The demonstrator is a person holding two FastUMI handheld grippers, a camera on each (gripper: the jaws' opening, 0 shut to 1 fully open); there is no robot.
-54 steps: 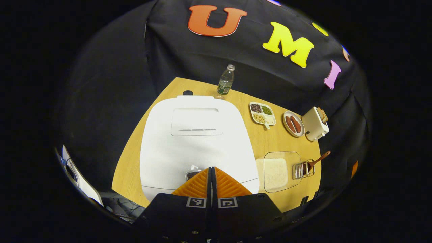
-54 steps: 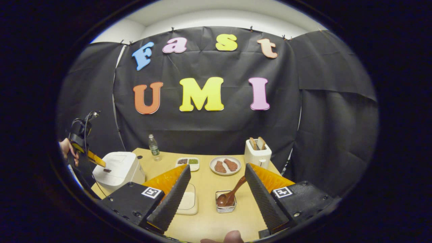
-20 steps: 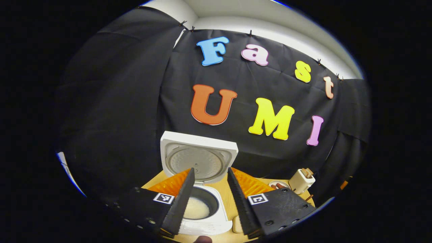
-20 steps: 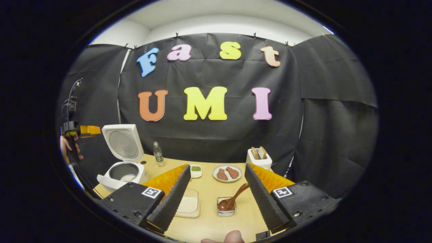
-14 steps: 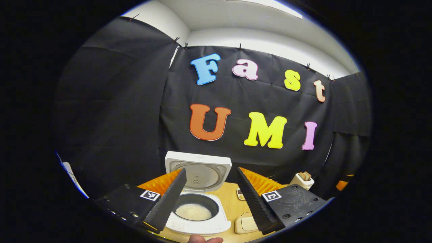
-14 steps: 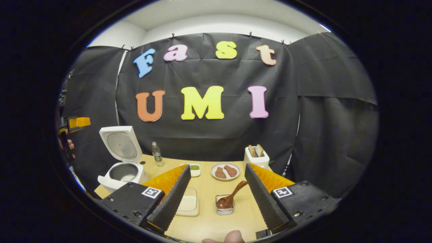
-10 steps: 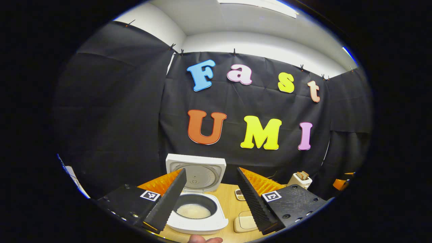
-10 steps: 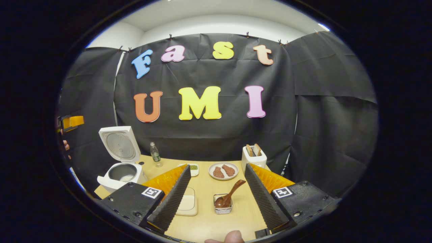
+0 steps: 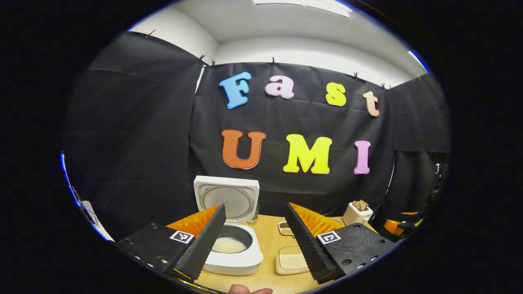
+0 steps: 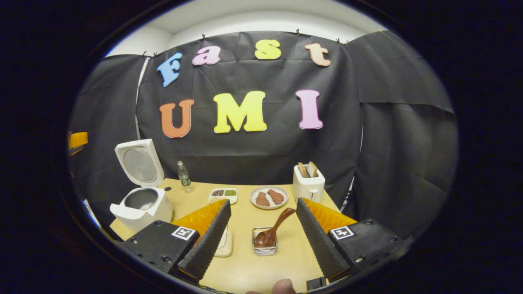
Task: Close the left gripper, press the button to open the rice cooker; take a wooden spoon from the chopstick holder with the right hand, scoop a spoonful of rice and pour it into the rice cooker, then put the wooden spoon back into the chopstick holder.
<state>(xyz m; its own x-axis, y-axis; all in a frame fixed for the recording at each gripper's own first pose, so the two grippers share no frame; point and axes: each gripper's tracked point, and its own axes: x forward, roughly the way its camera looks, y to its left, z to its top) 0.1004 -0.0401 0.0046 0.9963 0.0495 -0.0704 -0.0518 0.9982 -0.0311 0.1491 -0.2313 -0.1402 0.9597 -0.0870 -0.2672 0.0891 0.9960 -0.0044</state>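
Jaws apart, right gripper (image 10: 261, 234) level before wooden spoon (image 10: 273, 232).

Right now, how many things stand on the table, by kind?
Appliances: 2 (rice cooker, toaster)
Dishes with food: 3 (divided tray, plate, rice dish)
Bottle: 1
Chopstick holder: 1
Wooden spoon: 1
Total: 8

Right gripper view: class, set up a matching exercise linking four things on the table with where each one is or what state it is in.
Things:
1. rice cooker
2. wooden spoon
3. toaster
4. water bottle

States:
A. holds two bread slices
B. lid raised
C. upright near the back wall
D. leaning in the wire holder

Pairs: 1-B, 2-D, 3-A, 4-C
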